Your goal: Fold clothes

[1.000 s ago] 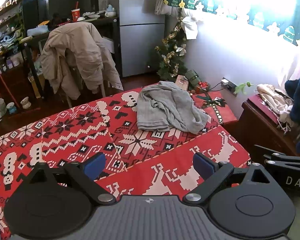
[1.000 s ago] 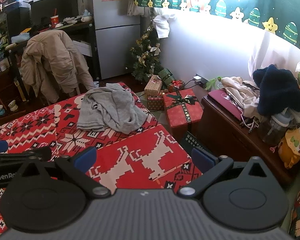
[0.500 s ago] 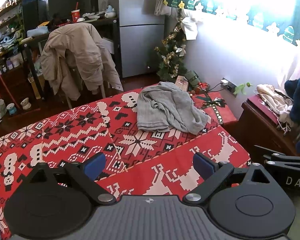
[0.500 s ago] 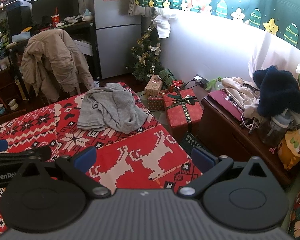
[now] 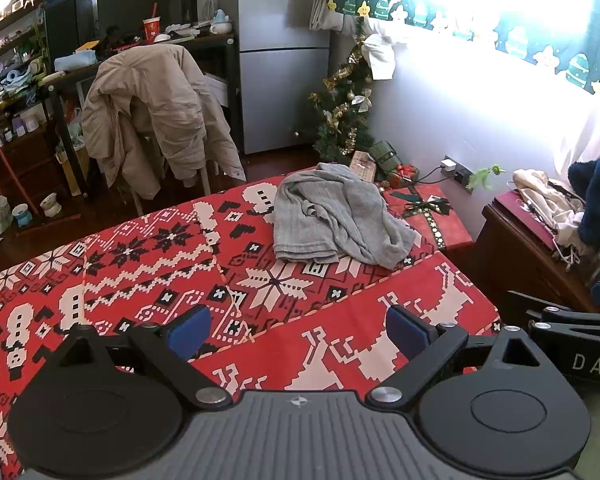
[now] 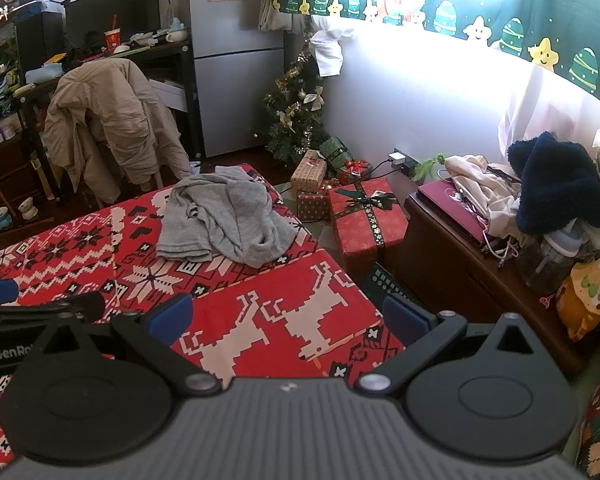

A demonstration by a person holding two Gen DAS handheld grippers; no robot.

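A crumpled grey garment (image 5: 336, 216) lies in a heap near the far right corner of the table with the red Christmas-pattern cloth (image 5: 148, 272); it also shows in the right wrist view (image 6: 228, 216). My left gripper (image 5: 298, 330) is open and empty, held above the near part of the cloth, well short of the garment. My right gripper (image 6: 286, 318) is open and empty, over the table's near right corner (image 6: 300, 320). Each gripper shows at the edge of the other's view.
A chair draped with a beige jacket (image 5: 152, 108) stands beyond the table. A red gift box (image 6: 366, 216), smaller presents and a small Christmas tree (image 6: 294, 116) sit on the floor to the right. A dark wooden cabinet (image 6: 460, 256) piled with clothes stands at the right.
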